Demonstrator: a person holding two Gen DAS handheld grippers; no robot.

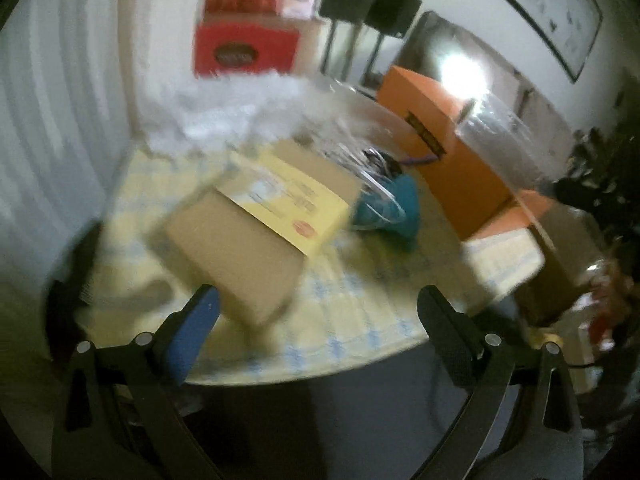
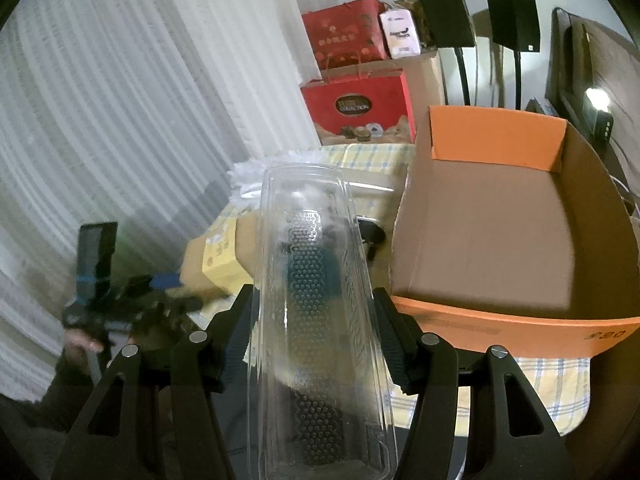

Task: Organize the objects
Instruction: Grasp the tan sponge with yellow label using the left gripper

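Right gripper (image 2: 312, 332): jaws clamped on both long sides of a clear plastic tray (image 2: 316, 300), held lengthwise toward twelve o'clock. Orange box (image 2: 500, 320): open and apparently empty, at two o'clock, just beside the tray. Step, as judged: carrying the tray for stowing; the next move calls for swinging right over the near wall, then lowering. Left gripper (image 1: 318, 312): jaws wide, nothing between them, brown carton (image 1: 236, 256) at eleven o'clock. Left view is motion-blurred, so the teal item (image 1: 394, 208) cannot be identified.
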